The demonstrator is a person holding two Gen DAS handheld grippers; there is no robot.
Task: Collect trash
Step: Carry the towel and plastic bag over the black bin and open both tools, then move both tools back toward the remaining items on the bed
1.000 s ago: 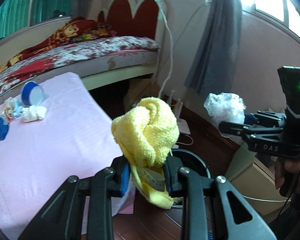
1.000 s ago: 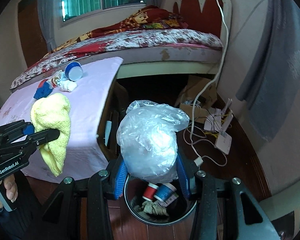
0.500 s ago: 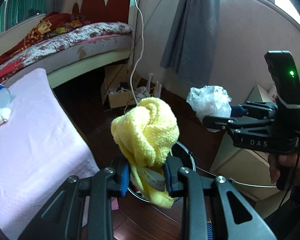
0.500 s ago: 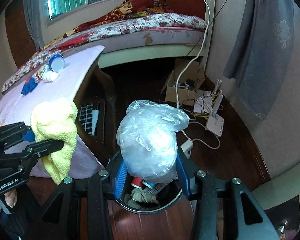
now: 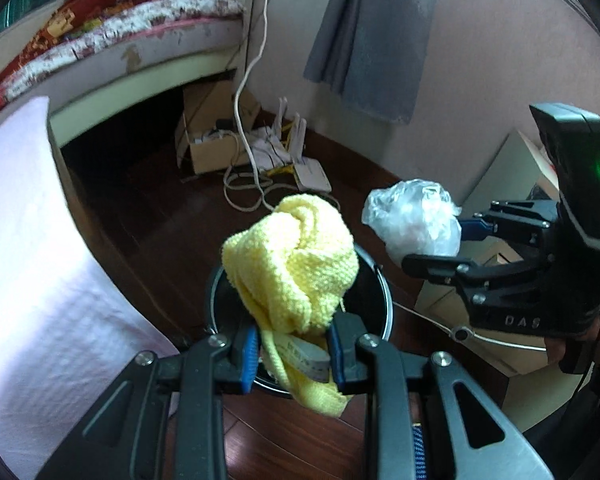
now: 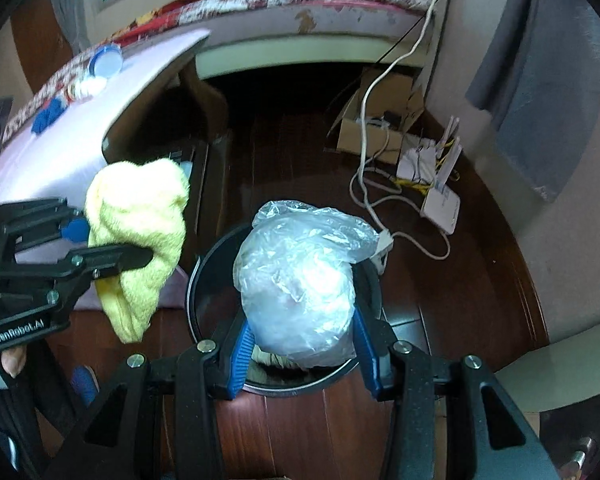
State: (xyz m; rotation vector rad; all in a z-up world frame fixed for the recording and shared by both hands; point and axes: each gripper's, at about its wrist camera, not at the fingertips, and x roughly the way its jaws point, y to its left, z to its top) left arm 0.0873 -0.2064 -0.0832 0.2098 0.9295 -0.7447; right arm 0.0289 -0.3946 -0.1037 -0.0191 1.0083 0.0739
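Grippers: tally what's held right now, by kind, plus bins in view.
Yellow cloth, in left gripper: 1
Clear plastic bag, in right gripper: 1
Round black bin: 1
Total: 3

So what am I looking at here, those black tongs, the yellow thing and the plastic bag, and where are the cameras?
No robot: a person holds a hand-held claw in each hand, each with a camera looking along its fingers. The left claw grips a yellow cloth. The right claw grips a crumpled plastic bag. Each camera also sees the other claw from the side. Both hang over a black bin on the wooden floor. On the pink-covered table lie a blue cup and scraps.
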